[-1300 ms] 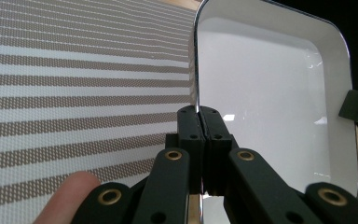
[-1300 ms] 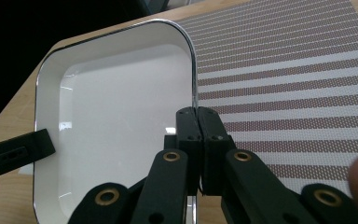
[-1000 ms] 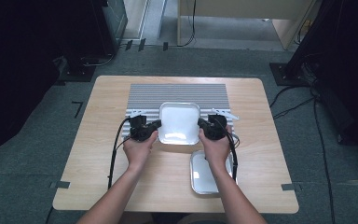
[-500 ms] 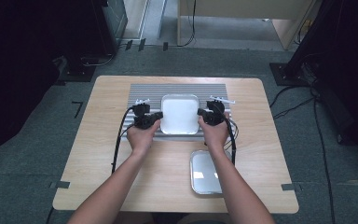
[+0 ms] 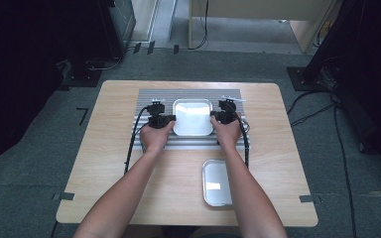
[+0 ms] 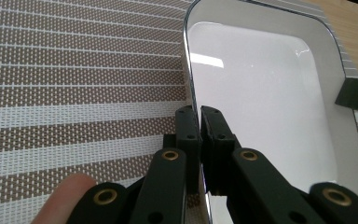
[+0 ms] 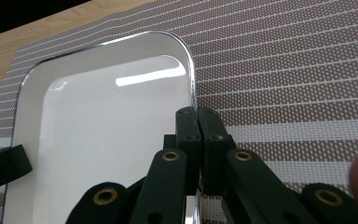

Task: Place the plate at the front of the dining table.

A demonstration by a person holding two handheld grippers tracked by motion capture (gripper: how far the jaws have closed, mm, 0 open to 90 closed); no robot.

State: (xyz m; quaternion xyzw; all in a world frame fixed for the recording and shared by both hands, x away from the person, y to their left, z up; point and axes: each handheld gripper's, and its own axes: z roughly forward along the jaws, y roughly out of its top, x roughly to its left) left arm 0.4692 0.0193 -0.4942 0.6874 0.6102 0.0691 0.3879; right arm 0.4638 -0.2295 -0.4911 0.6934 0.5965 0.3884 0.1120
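White tray (image 5: 192, 117) over the striped mat (image 5: 149, 96), toward 12 o'clock on the bench (image 5: 114, 163); whether it rests on the mat or hangs just above, cannot tell. Left gripper (image 5: 167, 120) at the tray's 9 o'clock rim, jaws narrow, clamped on the rim (image 6: 192, 100). Right gripper (image 5: 215, 117) at its 3 o'clock rim, jaws likewise pinched on the edge (image 7: 192, 88). 1 hand on each gripper. A 2nd, metal tray (image 5: 217, 182) lies at 5 o'clock, well apart, on bare wood.

White square tray (image 5: 192, 117), level on striped mat (image 5: 149, 96)
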